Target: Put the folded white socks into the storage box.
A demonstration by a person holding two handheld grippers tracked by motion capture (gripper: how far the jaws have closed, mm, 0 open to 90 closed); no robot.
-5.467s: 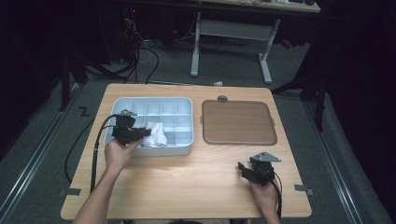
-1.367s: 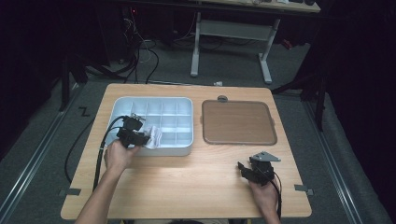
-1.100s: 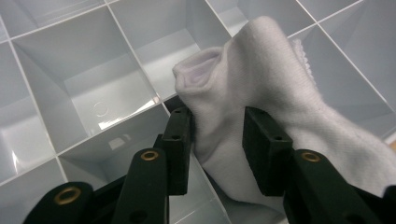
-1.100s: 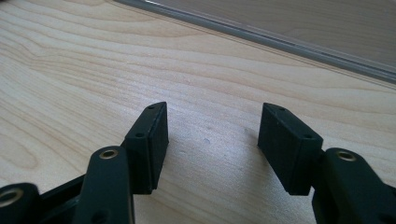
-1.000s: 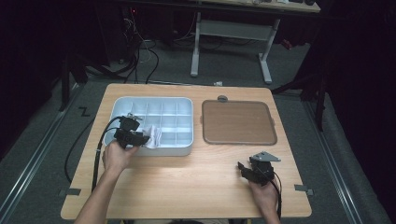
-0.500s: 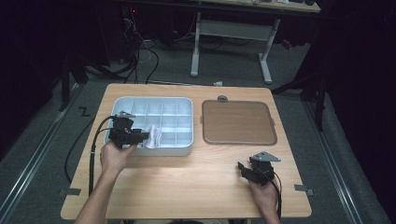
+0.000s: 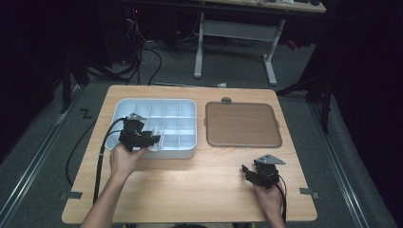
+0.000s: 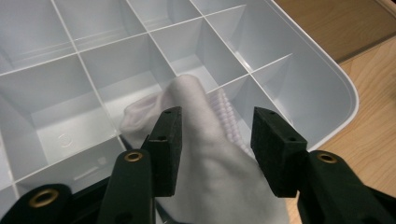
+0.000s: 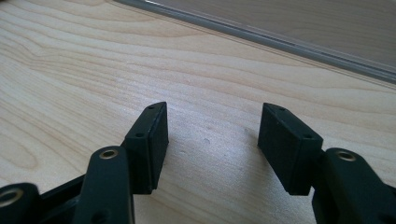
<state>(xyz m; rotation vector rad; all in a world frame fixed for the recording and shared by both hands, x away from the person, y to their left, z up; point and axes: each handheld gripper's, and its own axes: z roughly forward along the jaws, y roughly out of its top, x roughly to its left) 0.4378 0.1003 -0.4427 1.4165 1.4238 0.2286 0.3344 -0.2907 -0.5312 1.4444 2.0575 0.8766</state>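
A white compartment tray (image 7: 157, 101) (image 8: 322, 70) lies at the table's left. A white cloth (image 8: 191, 93) is draped over the dividers in its near row. My left gripper (image 7: 159, 138) (image 8: 217, 135) reaches over the tray's near left part, and its jaws have just been opening. They stand on either side of the cloth. The left pad is against the cloth, while the right pad looks clear of it. My right gripper (image 7: 246, 171) (image 9: 212, 130) rests low over bare wood at the near right, open with nothing between its pads.
A brown mat-like tray (image 7: 242, 124) (image 9: 303, 18) lies right of the white tray, its edge just beyond my right gripper. A cable (image 7: 100, 161) trails from the left gripper off the table's left. Bare wood spans the table's near middle (image 7: 190, 190).
Less of the cloth shows beyond the left jaws than several seconds ago. The left gripper has shifted only slightly at the tray's near left. The right gripper has not moved.
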